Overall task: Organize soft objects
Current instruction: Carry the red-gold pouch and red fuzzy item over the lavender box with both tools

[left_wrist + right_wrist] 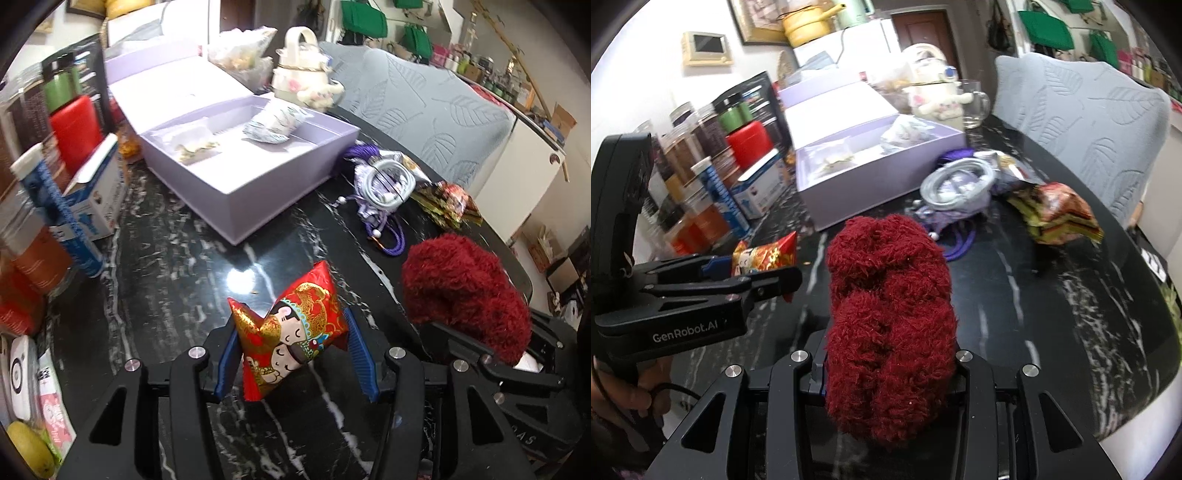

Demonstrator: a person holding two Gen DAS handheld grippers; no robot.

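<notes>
Two soft items are held above the black marble table (166,258), short of the open lavender box (236,155). A glossy red embroidered pouch (291,332) is pinched by the left gripper (291,354); a fuzzy dark-red bundle (890,325) is clamped by the right gripper (890,369). Bare tabletop toward the curved right edge is shown only by the right view.

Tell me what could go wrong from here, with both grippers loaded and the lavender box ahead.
1. The left gripper pinches the red pouch only at its lower part; most of it sticks out beyond the pads, so it may slip or swing.
2. The fuzzy red bundle fills the right gripper and blocks much of its view.
3. The lavender box already holds a patterned pouch, and the cable bundle could snag.
</notes>
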